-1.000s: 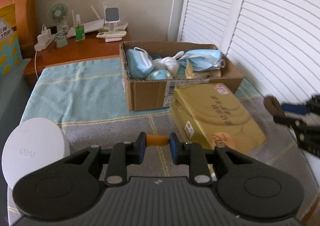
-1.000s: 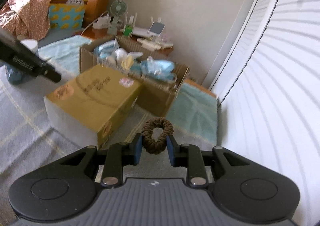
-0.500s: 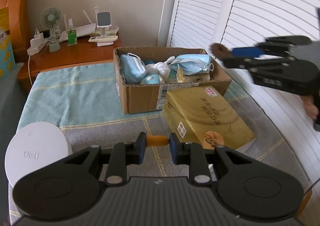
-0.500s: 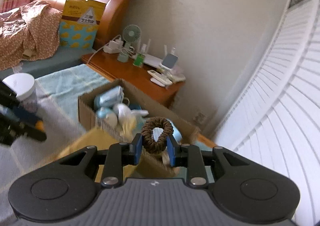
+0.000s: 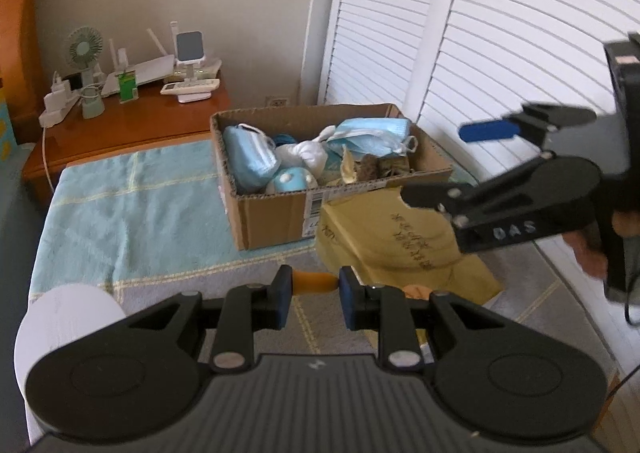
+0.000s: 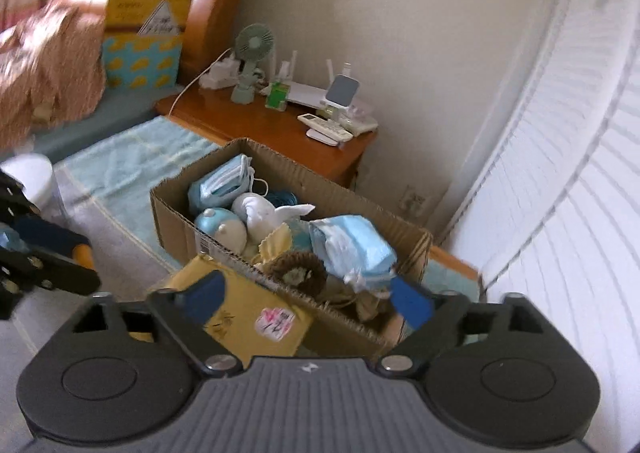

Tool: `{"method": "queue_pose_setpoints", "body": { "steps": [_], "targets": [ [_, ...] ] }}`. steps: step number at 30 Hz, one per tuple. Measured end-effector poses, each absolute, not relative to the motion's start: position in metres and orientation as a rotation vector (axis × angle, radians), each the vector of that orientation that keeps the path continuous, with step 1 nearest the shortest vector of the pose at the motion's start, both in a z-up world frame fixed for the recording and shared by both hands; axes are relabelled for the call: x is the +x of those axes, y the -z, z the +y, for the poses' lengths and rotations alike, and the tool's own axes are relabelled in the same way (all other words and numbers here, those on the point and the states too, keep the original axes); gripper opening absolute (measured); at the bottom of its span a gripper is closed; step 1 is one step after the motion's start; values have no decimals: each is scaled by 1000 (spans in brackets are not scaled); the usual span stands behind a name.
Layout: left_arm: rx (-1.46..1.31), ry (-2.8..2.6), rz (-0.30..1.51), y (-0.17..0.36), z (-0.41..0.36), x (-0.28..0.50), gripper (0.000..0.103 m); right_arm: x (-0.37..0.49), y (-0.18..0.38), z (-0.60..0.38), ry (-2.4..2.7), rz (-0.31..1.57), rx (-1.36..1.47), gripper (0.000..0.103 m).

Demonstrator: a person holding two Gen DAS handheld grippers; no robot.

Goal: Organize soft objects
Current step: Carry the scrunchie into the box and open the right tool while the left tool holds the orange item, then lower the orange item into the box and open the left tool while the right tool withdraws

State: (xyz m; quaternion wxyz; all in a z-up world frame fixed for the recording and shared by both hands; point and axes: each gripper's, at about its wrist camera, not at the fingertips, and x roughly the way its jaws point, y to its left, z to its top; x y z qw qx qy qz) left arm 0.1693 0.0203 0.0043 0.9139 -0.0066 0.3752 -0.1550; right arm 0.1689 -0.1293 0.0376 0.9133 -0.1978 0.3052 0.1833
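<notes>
A cardboard box on the bed holds blue face masks, a white plush and other soft things. A brown hair scrunchie lies in the box by its near wall. My right gripper is open and empty just above and in front of it; it also shows at the right in the left wrist view. My left gripper is shut on a small orange object, low over the bed in front of the box.
A gold tissue box lies against the box's front. A white round lid stands at left. A wooden nightstand with a fan and gadgets is behind. White louvred doors line the right.
My right gripper rose and swung over the cardboard box, opened, and the brown scrunchie dropped into the box. My left gripper stayed shut on the orange object.
</notes>
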Motion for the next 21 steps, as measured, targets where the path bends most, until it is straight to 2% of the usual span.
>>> {"method": "queue_pose_setpoints", "body": {
  "steps": [2, 6, 13, 21],
  "targets": [
    [-9, 337, 780, -9, 18, 172, 24, 163, -41, -137, -359, 653, -322, 102],
    [22, 363, 782, -23, 11, 180, 24, 148, -44, -149, -303, 719, -166, 103],
    [67, 412, 764, -47, -10, 207, 24, 117, -39, -152, -199, 761, -114, 103],
    [82, 451, 819, -52, -37, 276, 24, 97, -33, -151, -220, 783, -77, 103]
  ]
}}
